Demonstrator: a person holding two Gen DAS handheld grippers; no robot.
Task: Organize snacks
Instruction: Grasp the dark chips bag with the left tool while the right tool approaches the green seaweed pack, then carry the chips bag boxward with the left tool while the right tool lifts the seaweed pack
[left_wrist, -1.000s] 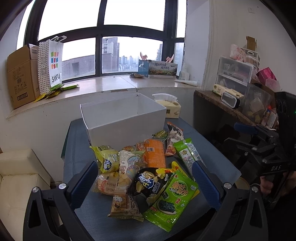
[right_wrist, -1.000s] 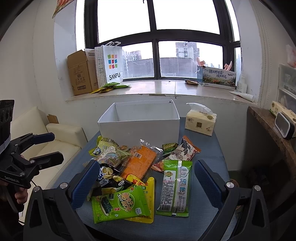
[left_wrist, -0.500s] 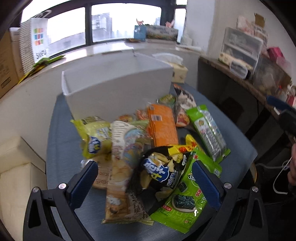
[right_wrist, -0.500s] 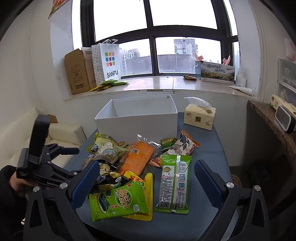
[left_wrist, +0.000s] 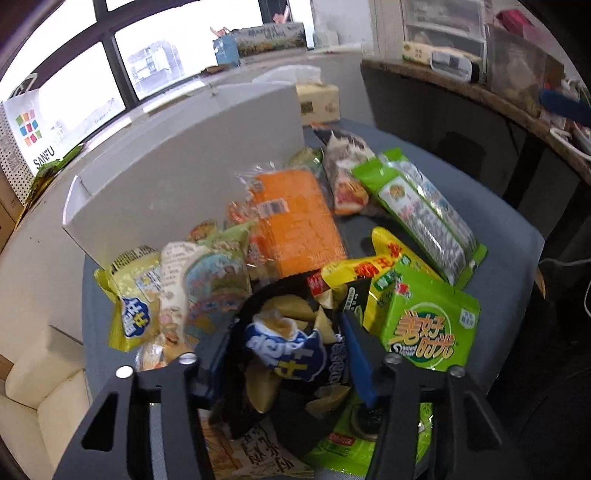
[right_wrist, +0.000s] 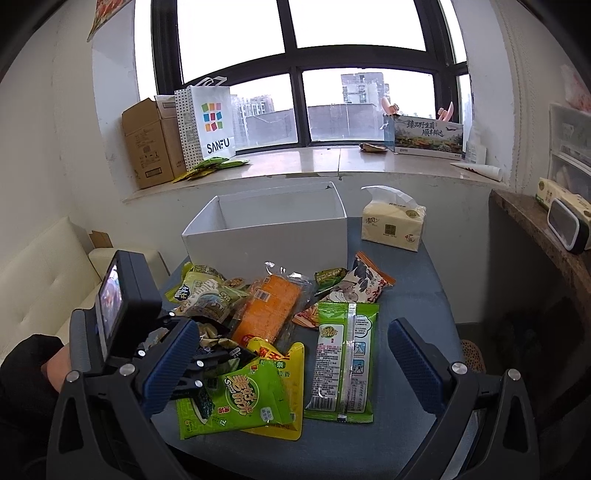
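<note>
A heap of snack packs lies on the blue-grey table (right_wrist: 410, 291) in front of an open white box (right_wrist: 266, 236) (left_wrist: 184, 166). My left gripper (left_wrist: 286, 328) (right_wrist: 201, 360) points down into the heap, its jaws closing on a black chip bag (left_wrist: 284, 350) that is crumpled between the pads. Around the bag lie a green seaweed pack (left_wrist: 428, 325) (right_wrist: 236, 398), an orange cracker pack (left_wrist: 295, 221) (right_wrist: 266, 306) and a yellow-green chip bag (left_wrist: 129, 295). My right gripper (right_wrist: 290, 328) hangs open above the table's near side, holding nothing.
A long green pack (right_wrist: 343, 358) and a yellow pouch (left_wrist: 388, 254) lie to the right of the heap. A tissue pack (right_wrist: 391, 225) stands right of the box. A cream sofa (right_wrist: 44, 280) is at the left, a wooden shelf (right_wrist: 535, 221) at the right.
My left gripper has dropped and tipped down into the heap, and its jaws have come in from wide open onto the black chip bag. The right gripper has stayed still.
</note>
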